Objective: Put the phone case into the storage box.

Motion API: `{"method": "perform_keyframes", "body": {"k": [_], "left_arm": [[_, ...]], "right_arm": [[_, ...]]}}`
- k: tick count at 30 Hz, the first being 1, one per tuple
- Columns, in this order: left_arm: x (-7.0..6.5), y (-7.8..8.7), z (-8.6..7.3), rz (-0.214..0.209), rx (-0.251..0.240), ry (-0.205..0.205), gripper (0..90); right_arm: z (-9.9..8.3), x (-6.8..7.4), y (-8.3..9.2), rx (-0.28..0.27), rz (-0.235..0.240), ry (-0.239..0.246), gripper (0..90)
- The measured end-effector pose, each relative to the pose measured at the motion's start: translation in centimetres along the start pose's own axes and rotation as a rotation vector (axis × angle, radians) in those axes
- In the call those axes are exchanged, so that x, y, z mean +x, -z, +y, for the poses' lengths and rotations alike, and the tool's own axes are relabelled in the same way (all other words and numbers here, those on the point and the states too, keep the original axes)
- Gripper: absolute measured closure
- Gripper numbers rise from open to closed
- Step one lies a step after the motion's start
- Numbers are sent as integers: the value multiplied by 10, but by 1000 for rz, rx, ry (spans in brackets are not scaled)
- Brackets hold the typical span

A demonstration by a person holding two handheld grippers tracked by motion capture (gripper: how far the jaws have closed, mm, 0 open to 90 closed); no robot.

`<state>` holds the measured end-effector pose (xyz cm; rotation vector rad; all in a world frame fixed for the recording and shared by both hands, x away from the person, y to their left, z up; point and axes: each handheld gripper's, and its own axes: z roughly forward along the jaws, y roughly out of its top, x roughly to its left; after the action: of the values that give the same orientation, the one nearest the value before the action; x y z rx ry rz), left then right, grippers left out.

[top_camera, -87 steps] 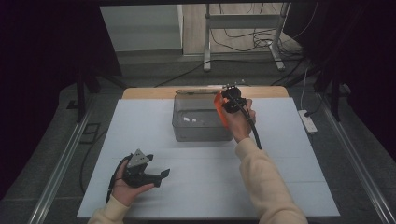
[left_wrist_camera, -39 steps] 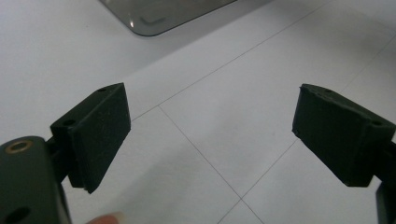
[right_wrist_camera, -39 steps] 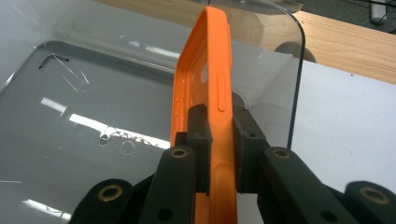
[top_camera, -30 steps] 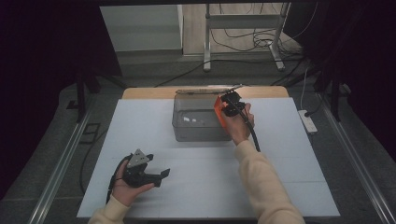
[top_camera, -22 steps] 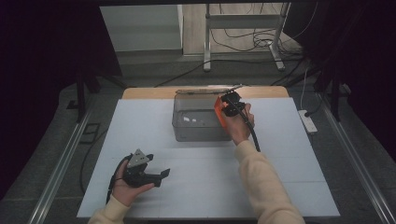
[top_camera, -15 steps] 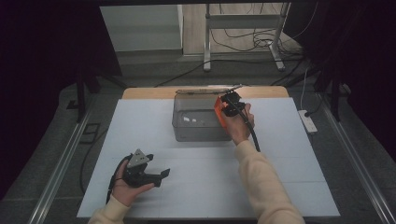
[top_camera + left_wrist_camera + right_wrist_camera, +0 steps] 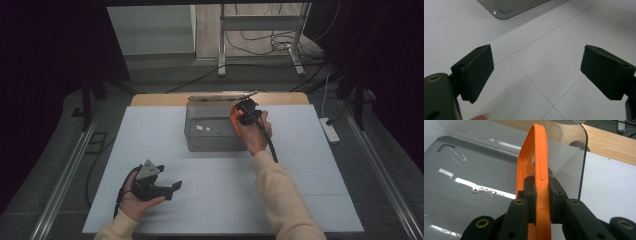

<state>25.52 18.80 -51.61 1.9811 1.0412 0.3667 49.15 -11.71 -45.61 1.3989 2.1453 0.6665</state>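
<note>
The right gripper (image 7: pixel 541 195) pinches an orange phone case (image 7: pixel 534 162) by one side edge, holding it upright over the open clear bin (image 7: pixel 212 131) at the table's (image 7: pixel 310 175) far middle. No readable writing shows on case or bin. The left gripper (image 7: pixel 536 72) rests near the front edge, jaws spread wide and empty, well apart from the bin.

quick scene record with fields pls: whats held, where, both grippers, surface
held item: orange phone case, clamped on one side edge, standing on edge
holder: right gripper, jaws shut on the case
location: over the right end of the clear plastic bin
bin: open, looks empty, lid tipped back behind it
left gripper: jaws open, nothing between them, near the front left of the table
surface: white table
</note>
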Motion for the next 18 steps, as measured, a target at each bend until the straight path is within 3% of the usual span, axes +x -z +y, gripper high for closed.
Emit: {"method": "perform_keyframes", "body": {"k": [18], "left_arm": [[0,0,0,-1,1,-2,116]], "right_arm": [[0,0,1,-2,-1,21,745]]}}
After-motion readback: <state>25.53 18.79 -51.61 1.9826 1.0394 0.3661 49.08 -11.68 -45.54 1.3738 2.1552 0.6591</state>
